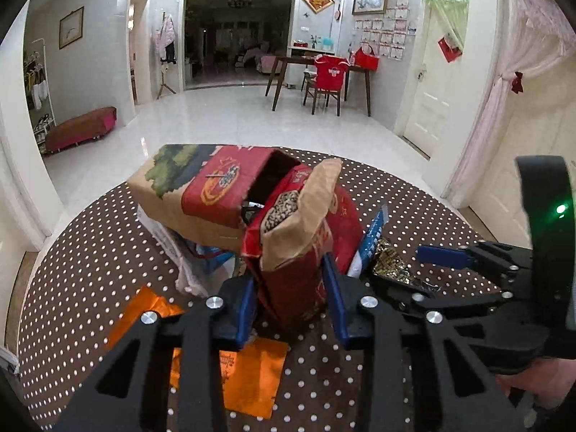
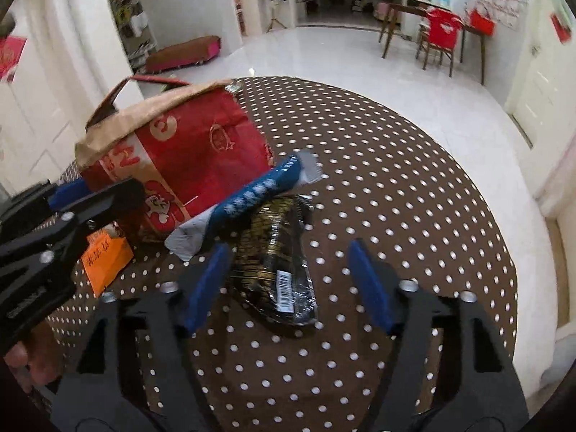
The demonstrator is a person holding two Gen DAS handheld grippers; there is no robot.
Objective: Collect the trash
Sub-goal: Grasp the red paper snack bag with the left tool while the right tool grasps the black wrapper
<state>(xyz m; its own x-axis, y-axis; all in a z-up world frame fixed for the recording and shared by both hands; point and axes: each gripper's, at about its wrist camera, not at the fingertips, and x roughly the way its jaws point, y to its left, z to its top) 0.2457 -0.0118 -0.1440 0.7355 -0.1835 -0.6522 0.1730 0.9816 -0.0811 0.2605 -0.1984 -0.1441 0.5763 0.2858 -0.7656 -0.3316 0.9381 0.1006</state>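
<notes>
My left gripper (image 1: 293, 288) is shut on the edge of a red and brown paper bag (image 1: 302, 237), which lies on the round polka-dot table (image 1: 90, 288) with its mouth open. The bag also shows in the right wrist view (image 2: 187, 151). My right gripper (image 2: 288, 280) is open, its fingers on either side of a black and gold wrapper (image 2: 277, 255) lying flat on the table. A blue and silver wrapper (image 2: 252, 198) lies against the bag just beyond it. An orange wrapper (image 1: 252, 370) lies under my left gripper.
A white plastic bag (image 1: 187, 262) lies under the paper bag at the left. Beyond the table's far edge is a tiled floor with a dining table and red-covered chair (image 1: 327, 72), and a low bench (image 1: 79, 129).
</notes>
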